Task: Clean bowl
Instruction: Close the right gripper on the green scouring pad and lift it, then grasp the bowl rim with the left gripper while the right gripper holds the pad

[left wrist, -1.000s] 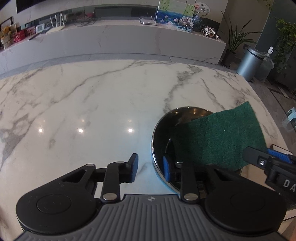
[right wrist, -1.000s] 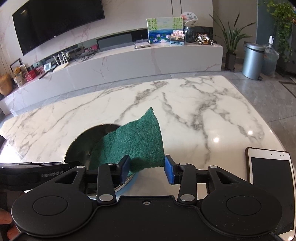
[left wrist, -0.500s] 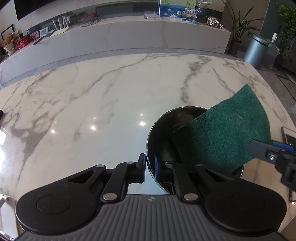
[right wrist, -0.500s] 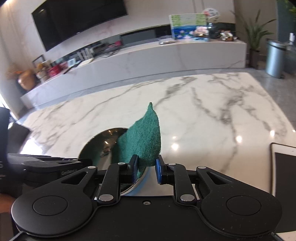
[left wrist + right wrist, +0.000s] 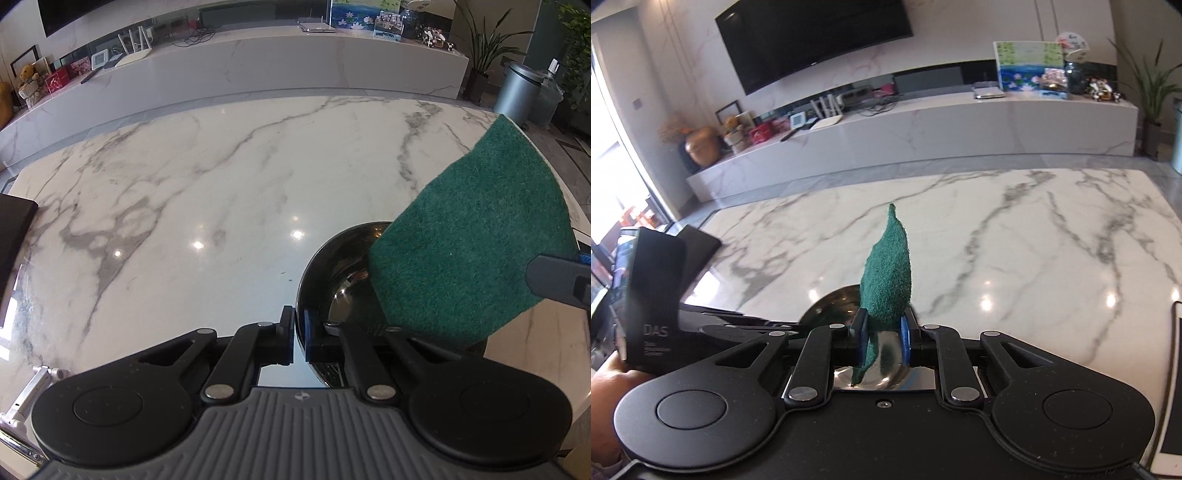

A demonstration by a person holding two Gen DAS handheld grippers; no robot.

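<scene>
A shiny steel bowl (image 5: 332, 273) sits on the marble table (image 5: 192, 192). My left gripper (image 5: 300, 338) is shut on the bowl's near rim, one finger outside the wall and one inside. A green scouring pad (image 5: 469, 243) hangs over the bowl's right half, lifted off the table. In the right wrist view my right gripper (image 5: 882, 338) is shut on the scouring pad (image 5: 888, 280), which stands up folded between the blue pads. The bowl (image 5: 834, 299) shows just beyond and below those fingers. The left gripper's body (image 5: 653, 295) is at the left.
A white tablet (image 5: 1174, 387) lies at the table's right edge. A dark flat object (image 5: 13, 225) sits at the table's left edge. Beyond the table runs a long marble console (image 5: 923, 136) with pictures and clutter, and a grey bin (image 5: 517, 92) stands on the floor.
My left gripper closed onto the bowl's rim. My right gripper closed on the scouring pad and lifted it, so the pad now stands folded and upright.
</scene>
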